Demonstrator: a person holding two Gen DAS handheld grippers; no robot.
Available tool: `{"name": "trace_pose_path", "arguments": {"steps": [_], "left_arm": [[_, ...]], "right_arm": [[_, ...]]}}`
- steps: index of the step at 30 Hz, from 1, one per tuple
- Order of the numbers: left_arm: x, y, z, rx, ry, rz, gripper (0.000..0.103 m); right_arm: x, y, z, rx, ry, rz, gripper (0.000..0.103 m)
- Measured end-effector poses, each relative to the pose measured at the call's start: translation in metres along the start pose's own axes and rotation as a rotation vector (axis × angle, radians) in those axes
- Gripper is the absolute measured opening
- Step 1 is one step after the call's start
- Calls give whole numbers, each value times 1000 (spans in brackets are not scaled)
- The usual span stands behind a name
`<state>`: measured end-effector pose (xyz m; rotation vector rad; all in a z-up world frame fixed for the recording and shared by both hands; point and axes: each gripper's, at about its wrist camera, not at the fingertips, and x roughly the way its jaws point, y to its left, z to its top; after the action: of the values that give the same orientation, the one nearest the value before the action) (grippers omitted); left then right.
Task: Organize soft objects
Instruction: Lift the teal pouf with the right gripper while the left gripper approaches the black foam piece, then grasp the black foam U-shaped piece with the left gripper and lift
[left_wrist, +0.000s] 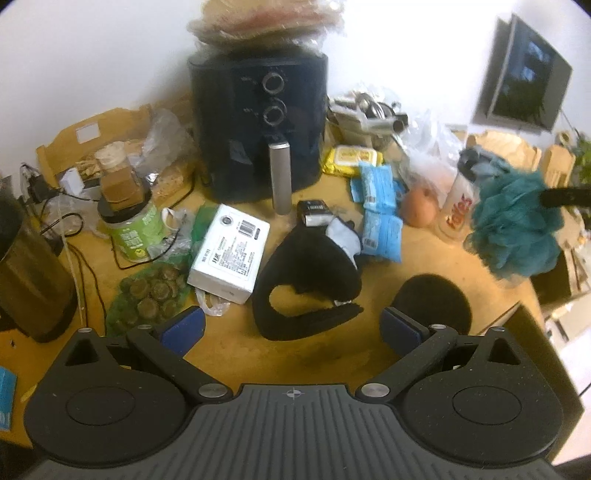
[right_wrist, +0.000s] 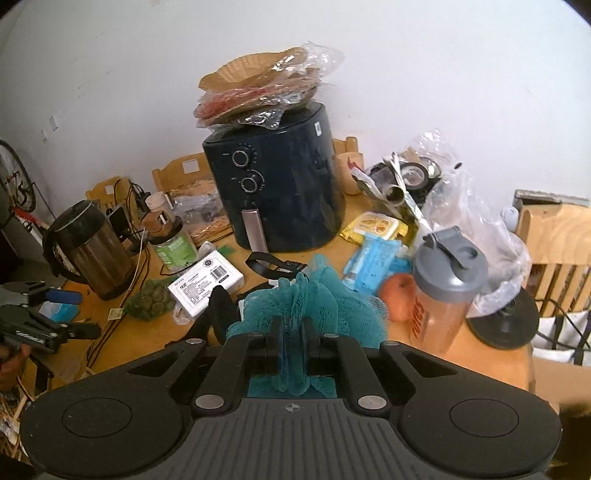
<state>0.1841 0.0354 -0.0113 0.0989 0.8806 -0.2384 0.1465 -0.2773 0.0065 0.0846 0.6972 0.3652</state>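
Fingers: your right gripper (right_wrist: 291, 343) is clamped on the teal loofah (right_wrist: 314, 299), lifted clear of the table (left_wrist: 303, 354); your left gripper (left_wrist: 291, 328) is spread wide w/ nothing between.
Below left gripper: black fabric piece (left_wrist: 306, 284) on the table – round black pad (left_wrist: 436, 299) just beside it.
Bkgd: air fryer (left_wrist: 258, 122) at the wall.

Cluttered wooden table (left_wrist: 317, 354), air fryer (left_wrist: 258, 129)

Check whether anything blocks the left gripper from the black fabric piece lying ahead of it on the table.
Nothing visible does. The left gripper stands open, with bare table between it and the black fabric piece. The white box sits off to one side.
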Motion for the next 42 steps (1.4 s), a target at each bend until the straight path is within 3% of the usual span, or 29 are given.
{"name": "trace_pose_path", "arguments": {"steps": [6, 9, 20, 25, 28, 30, 33, 37, 42], "left_arm": [[28, 4, -1, 82, 49, -18, 102], [42, 4, -2, 121, 72, -26, 89], [111, -5, -3, 312, 215, -98, 85], [144, -9, -4, 364, 311, -118, 69], [159, -13, -6, 408, 345, -112, 50], [165, -14, -6, 418, 355, -114, 32], [166, -16, -5, 428, 352, -126, 20], [154, -21, -2, 464, 309, -158, 13], [131, -22, 7, 418, 232, -182, 11]], "right_arm": [[-7, -6, -4, 25, -2, -17, 11], [-9, -8, -6, 35, -3, -24, 11], [-11, -8, -12, 62, 7, -37, 11], [-13, -7, -17, 73, 15, -41, 11], [-14, -7, -22, 82, 18, -42, 11], [-15, -6, -24, 88, 20, -41, 11], [-17, -6, -27, 94, 18, -39, 11], [-20, -6, -29, 102, 10, -39, 11], [-26, -6, -31, 100, -7, -33, 11]]}}
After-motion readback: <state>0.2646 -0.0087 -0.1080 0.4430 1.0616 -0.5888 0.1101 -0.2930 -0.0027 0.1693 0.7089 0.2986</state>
